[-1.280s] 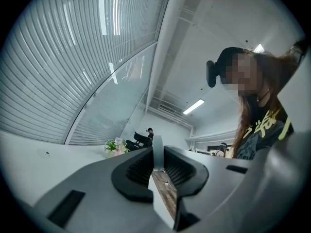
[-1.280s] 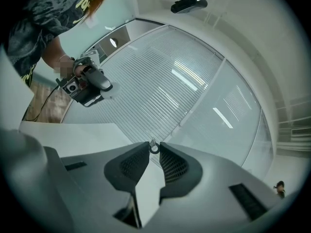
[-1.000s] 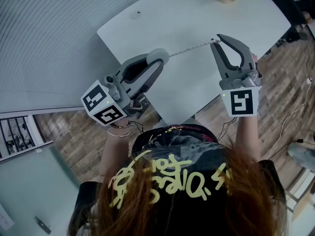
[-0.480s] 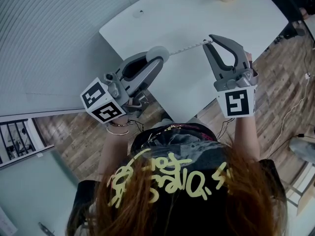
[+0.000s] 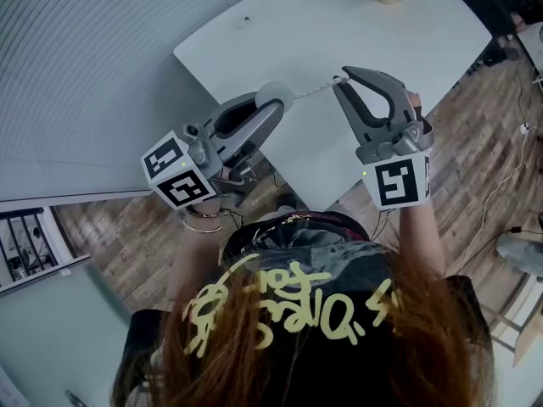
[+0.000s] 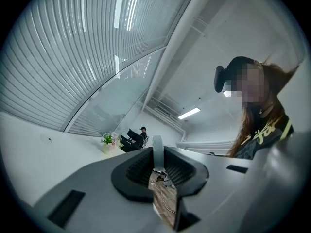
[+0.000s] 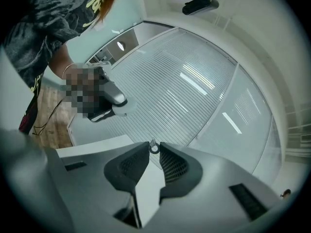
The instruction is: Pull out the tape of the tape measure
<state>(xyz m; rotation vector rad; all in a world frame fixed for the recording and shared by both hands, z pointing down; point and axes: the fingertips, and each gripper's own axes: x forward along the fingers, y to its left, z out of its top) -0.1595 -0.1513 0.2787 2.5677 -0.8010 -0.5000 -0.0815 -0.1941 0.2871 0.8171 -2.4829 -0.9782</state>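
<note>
1. The left gripper has its fingers clamped on the tape measure, anchoring the case above the table.
2. The right gripper pinches the tape's end ring in closed fingers. The short tape runs taut between them, and it likely needs drawing further apart.

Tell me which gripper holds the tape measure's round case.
The left gripper, at the head view's left: its jaws clamp the round case. The right gripper pinches only the end ring of the tape.

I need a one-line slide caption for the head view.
At a white table, left gripper clamps the tape measure case; right gripper pinches the end of the tape.
</note>
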